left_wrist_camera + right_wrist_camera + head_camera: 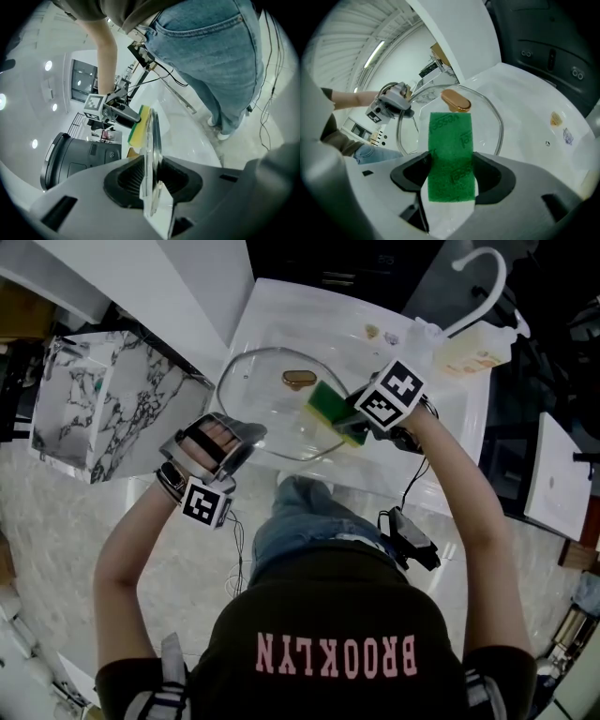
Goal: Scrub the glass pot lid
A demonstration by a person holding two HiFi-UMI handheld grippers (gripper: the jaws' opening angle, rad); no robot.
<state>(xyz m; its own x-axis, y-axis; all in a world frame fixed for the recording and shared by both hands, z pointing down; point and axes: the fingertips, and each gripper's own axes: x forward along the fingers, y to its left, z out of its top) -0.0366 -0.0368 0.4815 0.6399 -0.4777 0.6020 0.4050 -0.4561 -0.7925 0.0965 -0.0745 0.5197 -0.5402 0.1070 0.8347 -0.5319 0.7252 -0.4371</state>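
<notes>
The glass pot lid (272, 418) is held over the white counter (309, 310), its rim pinched between the jaws of the left hand-held gripper (246, 437). A green-and-yellow sponge (330, 407) is clamped in the right hand-held gripper (354, 420) and pressed against the lid's face, near the lid's brown knob (299, 379).

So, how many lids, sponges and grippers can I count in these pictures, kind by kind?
Round clear glass pot lid with brown knob: 1
Rectangular green and yellow sponge: 1
Handheld two-jaw grippers: 2, the left gripper shut on the lid's rim, the right gripper shut on the sponge
Total: 4
</notes>
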